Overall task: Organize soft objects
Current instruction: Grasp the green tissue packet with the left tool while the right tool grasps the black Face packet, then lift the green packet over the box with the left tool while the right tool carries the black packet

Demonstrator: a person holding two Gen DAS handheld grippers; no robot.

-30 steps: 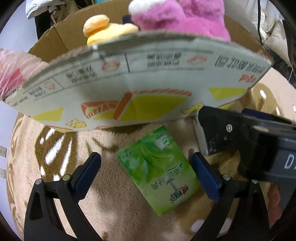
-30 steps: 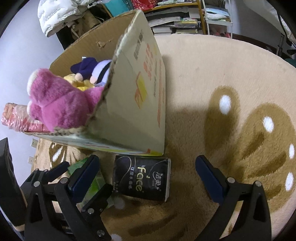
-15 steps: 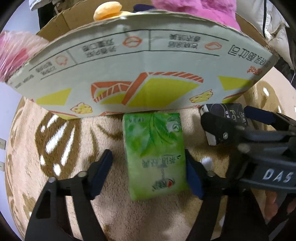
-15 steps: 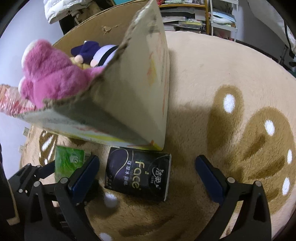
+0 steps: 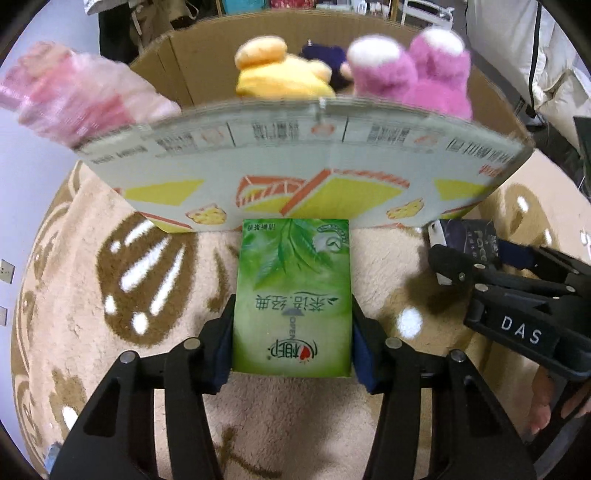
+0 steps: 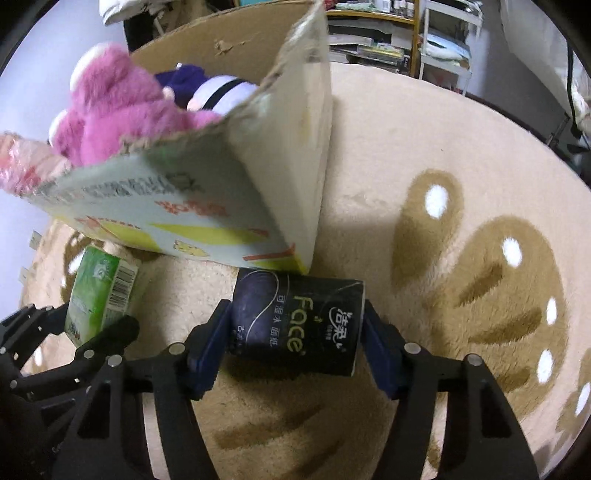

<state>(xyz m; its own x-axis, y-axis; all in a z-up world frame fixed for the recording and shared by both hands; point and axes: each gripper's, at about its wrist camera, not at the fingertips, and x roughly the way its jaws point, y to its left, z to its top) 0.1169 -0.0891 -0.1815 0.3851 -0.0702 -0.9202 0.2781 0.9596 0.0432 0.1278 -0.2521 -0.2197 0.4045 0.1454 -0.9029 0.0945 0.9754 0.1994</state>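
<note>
A green tissue pack [image 5: 293, 295] lies on the beige rug against the cardboard box [image 5: 295, 162]. My left gripper [image 5: 293, 350] is shut on the pack, its blue pads pressing both sides. A black tissue pack [image 6: 297, 321] lies by the box's corner, and my right gripper [image 6: 295, 347] is shut on it. The green pack also shows in the right wrist view [image 6: 101, 295], and the black pack and right gripper in the left wrist view [image 5: 469, 240]. The box holds a pink plush [image 5: 413, 74], a yellow plush [image 5: 273, 70] and a dark purple plush [image 6: 207, 85].
A pink plastic-wrapped bundle [image 5: 77, 103] sits at the box's left end. The beige rug [image 6: 461, 221] with brown paw marks spreads to the right. Shelves [image 6: 388, 33] with books stand behind the rug. A white padded jacket [image 5: 554, 55] is at the far right.
Both grippers moved forward and closed: the left one onto the green tissue pack, the right one onto the black tissue pack. The green pack turned straight between the left fingers.
</note>
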